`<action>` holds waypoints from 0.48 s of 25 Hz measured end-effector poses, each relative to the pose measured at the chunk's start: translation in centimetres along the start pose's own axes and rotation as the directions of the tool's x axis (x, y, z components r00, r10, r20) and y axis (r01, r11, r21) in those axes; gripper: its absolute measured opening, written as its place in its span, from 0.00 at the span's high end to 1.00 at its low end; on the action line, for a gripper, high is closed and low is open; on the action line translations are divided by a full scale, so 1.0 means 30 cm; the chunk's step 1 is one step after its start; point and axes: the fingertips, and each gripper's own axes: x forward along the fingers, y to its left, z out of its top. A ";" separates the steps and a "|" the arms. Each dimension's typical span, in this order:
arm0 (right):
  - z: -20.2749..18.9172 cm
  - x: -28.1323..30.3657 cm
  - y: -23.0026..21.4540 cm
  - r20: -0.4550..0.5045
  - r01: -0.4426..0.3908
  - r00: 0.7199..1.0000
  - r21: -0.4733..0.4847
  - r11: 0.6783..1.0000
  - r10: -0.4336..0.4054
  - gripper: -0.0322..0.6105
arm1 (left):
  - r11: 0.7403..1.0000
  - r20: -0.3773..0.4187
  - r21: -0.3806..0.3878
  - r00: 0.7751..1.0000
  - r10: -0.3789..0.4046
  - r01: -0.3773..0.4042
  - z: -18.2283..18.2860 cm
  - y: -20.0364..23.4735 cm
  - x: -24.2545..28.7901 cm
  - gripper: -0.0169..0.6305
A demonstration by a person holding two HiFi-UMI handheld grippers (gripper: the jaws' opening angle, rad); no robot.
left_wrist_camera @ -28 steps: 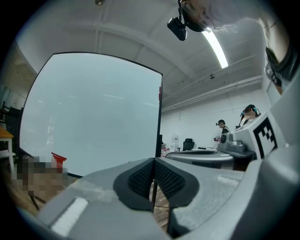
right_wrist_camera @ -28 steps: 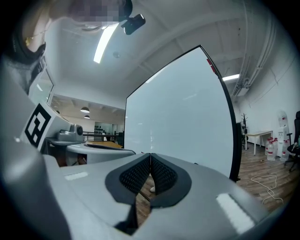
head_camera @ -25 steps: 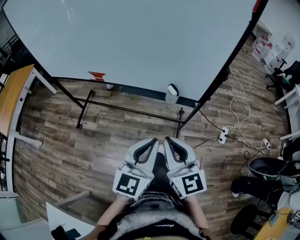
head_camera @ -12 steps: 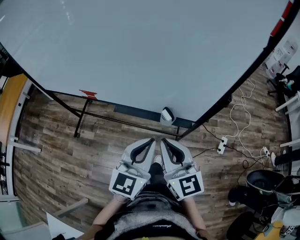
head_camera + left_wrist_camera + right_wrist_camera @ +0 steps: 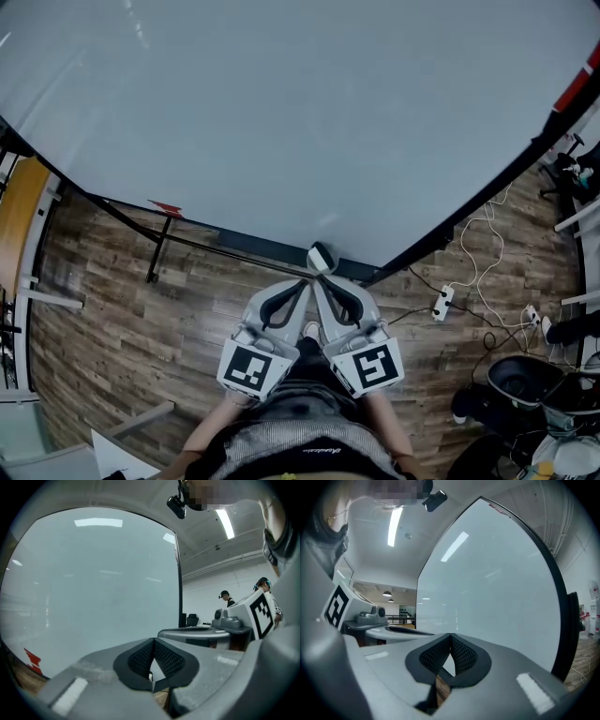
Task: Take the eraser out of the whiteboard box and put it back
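A big whiteboard (image 5: 281, 112) on a black stand fills the head view. On its lower rail sits a small white-and-black holder (image 5: 322, 257); I cannot tell the eraser from the box. My left gripper (image 5: 302, 284) and right gripper (image 5: 317, 284) are held side by side, their tips close together just short of the holder. In the left gripper view the left gripper's (image 5: 153, 641) ribbed pads meet with nothing between them. The right gripper's (image 5: 450, 637) pads also meet empty in the right gripper view. Both point level at the board.
A red piece (image 5: 166, 207) sits on the rail to the left. The stand's black legs (image 5: 157, 251) cross the wood floor. Power strips and white cables (image 5: 441, 302) lie at the right, near a dark chair (image 5: 525, 377). A wooden desk (image 5: 21, 202) is at the left.
Both grippers and I have come closer to the whiteboard; the holder on the rail now lies just beyond the tips. Both jaws have stayed shut.
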 end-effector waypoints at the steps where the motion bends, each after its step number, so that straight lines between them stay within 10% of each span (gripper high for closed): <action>1: 0.003 0.007 -0.016 0.004 -0.002 1.000 -0.002 1.000 0.002 0.95 | 1.000 0.002 0.002 1.000 0.003 -0.003 0.002 0.004 0.012 0.97; 12: -0.024 0.034 -0.102 -0.055 0.004 0.998 -0.030 1.000 -0.006 0.95 | 0.999 0.030 0.000 0.999 0.035 -0.035 -0.005 0.059 0.079 0.97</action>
